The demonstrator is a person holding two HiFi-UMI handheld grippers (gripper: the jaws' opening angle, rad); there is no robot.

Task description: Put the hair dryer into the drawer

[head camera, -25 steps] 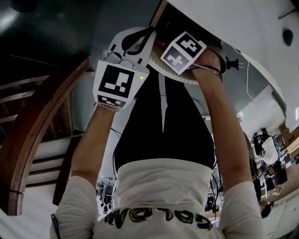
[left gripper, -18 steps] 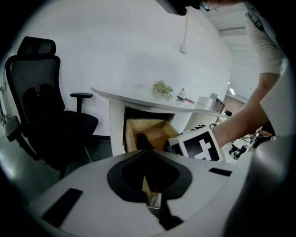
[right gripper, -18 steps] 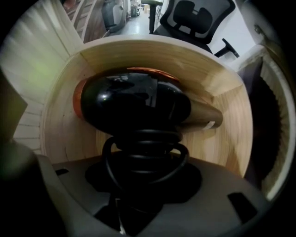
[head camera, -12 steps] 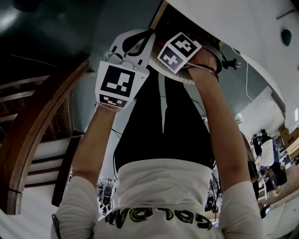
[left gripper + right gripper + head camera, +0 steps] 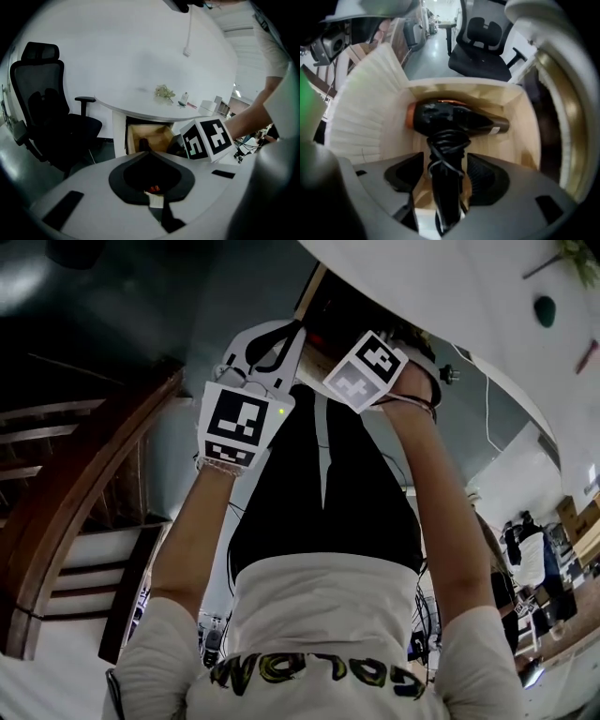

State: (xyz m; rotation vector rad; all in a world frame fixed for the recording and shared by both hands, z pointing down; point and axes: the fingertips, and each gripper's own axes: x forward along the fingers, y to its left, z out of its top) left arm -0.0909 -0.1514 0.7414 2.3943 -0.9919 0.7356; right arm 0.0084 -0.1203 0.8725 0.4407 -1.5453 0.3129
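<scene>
A white-shirted person [image 5: 319, 615] is stretching both bare forearms [image 5: 187, 531] toward the dark open drawer [image 5: 330, 307] under the white curved counter [image 5: 450, 296].

drawer [image 5: 524, 126] top open, hair dryer [image 5: 450, 119] – across floor

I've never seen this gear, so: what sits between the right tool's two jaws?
In the right gripper view: the hair dryer's cord-wrapped handle, its body in the drawer. The right tool's jaws are opening.
</scene>
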